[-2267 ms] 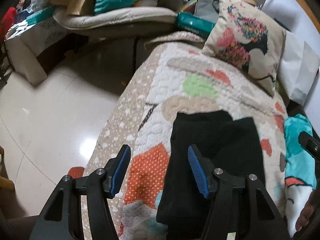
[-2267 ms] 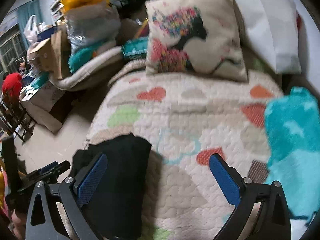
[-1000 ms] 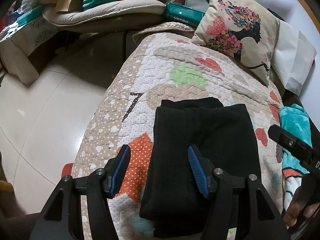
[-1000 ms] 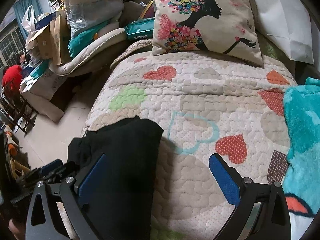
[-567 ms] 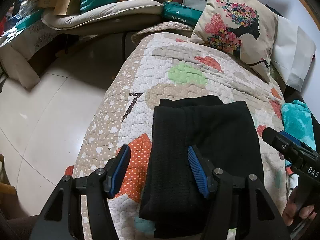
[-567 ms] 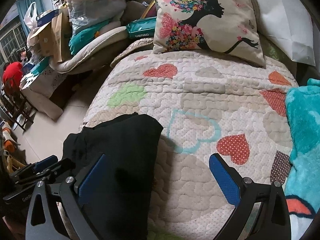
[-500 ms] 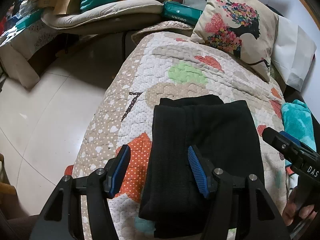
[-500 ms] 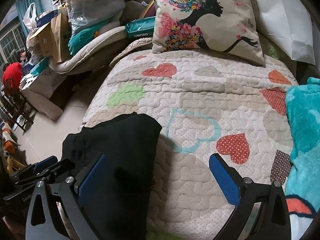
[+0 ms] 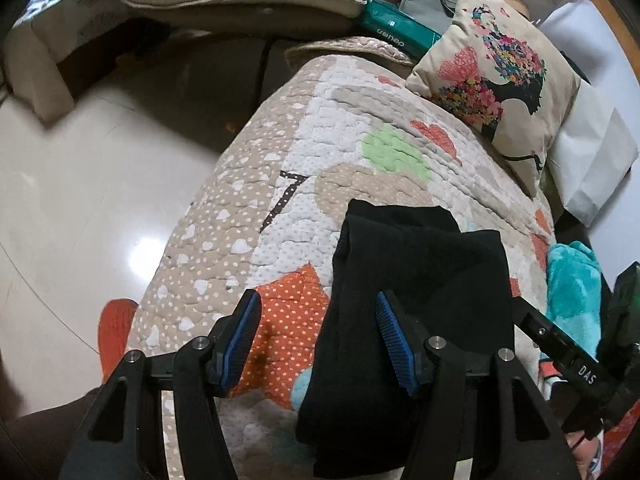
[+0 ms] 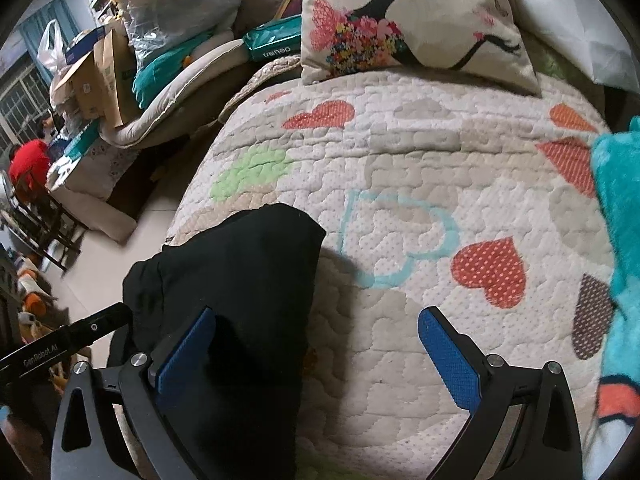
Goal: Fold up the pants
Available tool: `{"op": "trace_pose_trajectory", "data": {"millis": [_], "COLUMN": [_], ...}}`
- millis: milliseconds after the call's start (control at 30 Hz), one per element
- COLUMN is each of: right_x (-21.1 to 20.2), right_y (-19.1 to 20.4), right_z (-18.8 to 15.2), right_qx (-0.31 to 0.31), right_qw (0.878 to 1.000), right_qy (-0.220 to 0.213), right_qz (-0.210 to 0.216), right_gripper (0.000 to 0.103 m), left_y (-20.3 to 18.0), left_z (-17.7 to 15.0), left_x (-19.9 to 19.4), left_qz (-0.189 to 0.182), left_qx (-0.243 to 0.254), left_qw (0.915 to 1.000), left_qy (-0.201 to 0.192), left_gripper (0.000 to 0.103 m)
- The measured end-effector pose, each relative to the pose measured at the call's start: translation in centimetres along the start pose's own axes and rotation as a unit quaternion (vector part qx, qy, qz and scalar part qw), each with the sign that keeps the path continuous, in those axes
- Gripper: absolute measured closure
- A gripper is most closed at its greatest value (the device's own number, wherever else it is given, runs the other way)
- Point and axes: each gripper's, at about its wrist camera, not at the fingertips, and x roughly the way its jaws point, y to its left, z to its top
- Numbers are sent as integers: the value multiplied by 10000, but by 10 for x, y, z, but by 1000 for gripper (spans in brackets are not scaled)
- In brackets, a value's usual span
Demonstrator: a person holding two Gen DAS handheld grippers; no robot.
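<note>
Nearest, the left hand-held gripper hangs over the bed with its blue pads apart – nothing is clamped between them. One pad hovers above the quilt's orange heart, the other above the near part of the black pants. The right hand-held gripper stands wider still, also empty, its left pad over the pants' edge and its right pad over bare quilt. The pants lie folded into a thick oblong on the quilt near the bed's floor-side edge – their long axis runs from the person toward the flowered pillow at the far end.
</note>
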Motion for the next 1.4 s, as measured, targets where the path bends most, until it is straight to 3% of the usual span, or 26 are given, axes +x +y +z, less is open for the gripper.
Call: {"op": "trace_pose_trajectory", "data": {"millis": [200,300,567,600,700,767,1000,1233,1400], "right_x": [10,16,33,35,39,36,25,5,10], "right_y": [-8,-10,-11,-9,-2,5,17,11,0], "right_z": [1,1,-2,-3,-4,-3,6,37,53], "right_qx": [308,448,720,713,602,408,93,129,199], "right_qw": [9987,9966,9907,9900,9858,9882,9915,9921,9930], "right_qy": [75,141,404,443,599,572,370,-55,-117], "right_qz": [411,671,1084,1131,1449,1358,1242,1250,1154], "right_gripper": [0,0,2,3,34,39,46,47,47], "left_y": [-6,-6,-25,-29,-34,-33,-44,-82,-82], "left_z": [-6,-11,-16,-16,-15,-14,3,32,45], "left_x": [16,35,41,40,36,32,27,17,37], "left_qz": [-474,-956,-927,-874,-892,-1004,-1210,-1228,-1224], "left_qx": [13,-114,503,594,720,662,511,830,600], "left_qw": [9982,9917,9922,9925,9919,9915,9906,9889,9906], "left_qy": [359,849,670,610,538,500,390,-38,76], "left_gripper": [42,40,27,30,59,65,69,70,69]}}
